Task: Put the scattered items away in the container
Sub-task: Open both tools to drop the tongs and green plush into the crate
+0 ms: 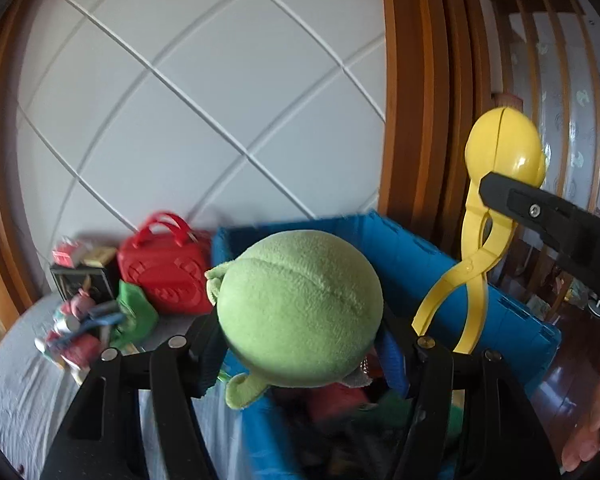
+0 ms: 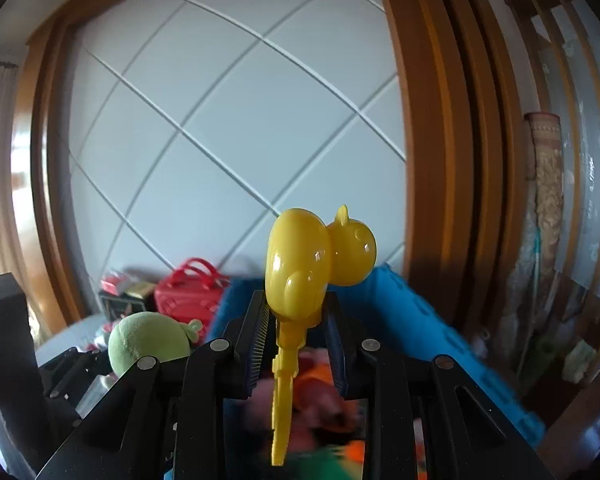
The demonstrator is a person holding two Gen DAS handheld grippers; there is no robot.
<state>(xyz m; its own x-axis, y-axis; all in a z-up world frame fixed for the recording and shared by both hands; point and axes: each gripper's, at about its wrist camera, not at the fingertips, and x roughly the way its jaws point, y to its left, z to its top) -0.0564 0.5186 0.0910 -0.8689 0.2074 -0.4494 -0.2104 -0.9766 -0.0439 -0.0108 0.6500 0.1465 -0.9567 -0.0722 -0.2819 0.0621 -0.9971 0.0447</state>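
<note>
Between the pads of the left claw (image 1: 300,344) sits a round green plush toy (image 1: 300,304), clamped at its sides and held over the near end of the blue crate (image 1: 420,256); a small plush limb hangs below it toward the crate's inside. To its right the right claw (image 2: 298,320) is closed on a yellow plastic duck-shaped tong (image 2: 300,272), gripping it just under the duck body, with the duck's head up above the pads and the long handles pointing down toward the camera. Both held things hang above the open crate, whose contents show only as a blur of red, orange and green. The edge of a person's hand (image 1: 596,412) shows at the lower right of the left wrist view. Left of the crate, on the grey bed sheet (image 1: 16,380), lies a loose pile of small toys (image 1: 80,328) with a green cloth piece (image 1: 134,316) beside it. Behind these stand a dark box (image 1: 82,280) and a red toy handbag (image 1: 166,268), the handbag just beside the crate's far left corner. Farthest back is a white padded headboard (image 1: 204,92) with diagonal seams, framed in brown wood.
</note>
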